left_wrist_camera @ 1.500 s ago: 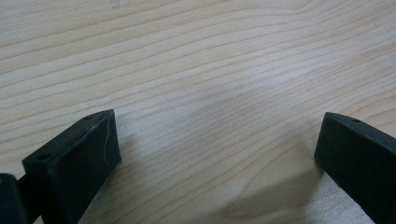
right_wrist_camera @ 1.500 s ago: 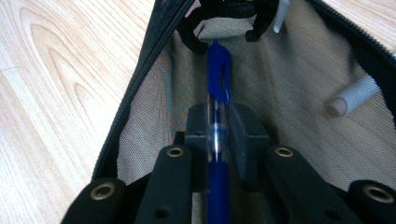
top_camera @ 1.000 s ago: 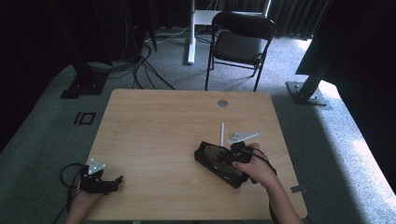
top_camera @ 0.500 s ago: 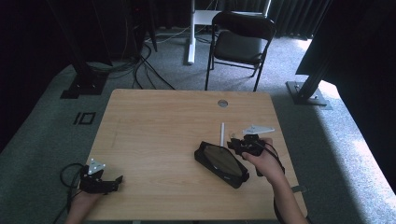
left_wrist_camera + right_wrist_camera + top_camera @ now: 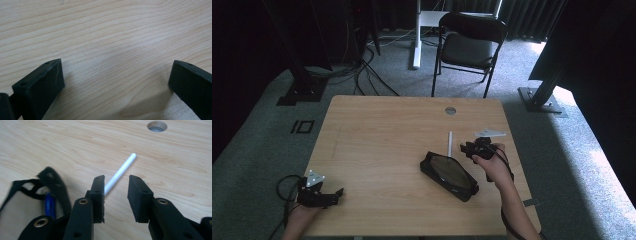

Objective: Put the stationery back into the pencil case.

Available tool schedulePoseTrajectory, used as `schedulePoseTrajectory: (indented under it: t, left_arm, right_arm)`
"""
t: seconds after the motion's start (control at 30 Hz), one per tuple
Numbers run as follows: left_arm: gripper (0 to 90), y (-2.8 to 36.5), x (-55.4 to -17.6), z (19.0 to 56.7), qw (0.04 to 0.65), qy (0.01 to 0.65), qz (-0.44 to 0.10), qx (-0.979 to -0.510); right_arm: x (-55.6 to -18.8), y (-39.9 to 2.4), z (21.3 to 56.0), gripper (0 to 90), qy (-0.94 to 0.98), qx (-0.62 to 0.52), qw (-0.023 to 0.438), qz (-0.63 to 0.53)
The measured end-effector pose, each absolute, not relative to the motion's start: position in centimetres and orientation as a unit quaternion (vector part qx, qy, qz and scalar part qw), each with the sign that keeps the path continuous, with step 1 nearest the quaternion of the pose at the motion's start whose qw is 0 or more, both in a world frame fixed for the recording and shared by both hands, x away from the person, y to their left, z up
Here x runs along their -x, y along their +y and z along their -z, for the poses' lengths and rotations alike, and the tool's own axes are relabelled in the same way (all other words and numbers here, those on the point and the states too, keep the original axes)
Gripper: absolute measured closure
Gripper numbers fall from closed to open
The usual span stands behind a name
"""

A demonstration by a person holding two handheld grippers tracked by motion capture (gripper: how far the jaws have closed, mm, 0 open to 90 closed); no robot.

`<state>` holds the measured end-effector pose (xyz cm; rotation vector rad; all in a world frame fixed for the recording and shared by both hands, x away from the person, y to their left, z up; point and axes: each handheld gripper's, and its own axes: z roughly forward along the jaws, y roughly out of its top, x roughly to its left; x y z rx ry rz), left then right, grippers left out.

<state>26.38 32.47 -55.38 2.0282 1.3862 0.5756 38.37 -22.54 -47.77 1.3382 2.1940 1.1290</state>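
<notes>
A thin white pen [image 5: 450, 143] lies on the wooden table [image 5: 382, 135], right of centre. Just in front of it lies a black pouch [image 5: 448, 173], unzipped; in the right gripper view the pouch [image 5: 53, 183] has a blue pen [image 5: 50, 205] inside. My right gripper [image 5: 471, 149] is right of the white pen [image 5: 121, 172] and open. The pen's near end lies on the wood between the jaws [image 5: 117, 180], close to the left one. My left gripper [image 5: 326, 196] rests at the table's front left corner, its jaws [image 5: 117, 63] wide open over bare wood.
A round cable hole [image 5: 450, 110] sits near the table's far edge, also in the right gripper view [image 5: 157, 126]. A black folding chair [image 5: 472, 50] stands beyond the table, with cables on the floor and stand bases at both sides.
My right gripper has lifted off the pouch and moved away from the person to the white pen's near end. The left gripper has stayed still.
</notes>
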Motion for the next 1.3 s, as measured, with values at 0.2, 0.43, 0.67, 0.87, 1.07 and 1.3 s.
schedulePoseTrajectory:
  t: [0.2,0.43,0.67,0.87,1.07,1.3]
  left_arm:
    - [0.4,32.5,-26.4,55.4,0.304,0.523,-0.217,-0.766]
    - [0.4,32.5,-26.4,55.4,0.305,0.523,-0.217,-0.765]
    - [0.4,32.5,-26.4,55.4,0.304,0.523,-0.217,-0.766]
    - [0.4,32.5,-26.4,55.4,0.304,0.523,-0.217,-0.766]
    - [0.4,32.5,-26.4,55.4,0.304,0.523,-0.217,-0.766]
    - [0.4,32.5,-26.4,55.4,0.304,0.523,-0.217,-0.766]
  right_arm:
    - [-39.7,-22.6,48.8,63.8,0.767,-0.487,0.167,-0.383]
    - [-41.2,-22.8,50.1,58.2,0.759,-0.508,0.172,-0.368]
    - [-42.2,-22.7,51.3,55.8,0.757,-0.515,0.17,-0.364]
    - [-43.0,-22.1,52.1,53.1,0.76,-0.522,0.17,-0.348]
    - [-43.4,-21.9,52.9,53.0,0.763,-0.527,0.164,-0.336]
    - [-43.7,-21.6,53.2,56.1,0.766,-0.526,0.171,-0.327]
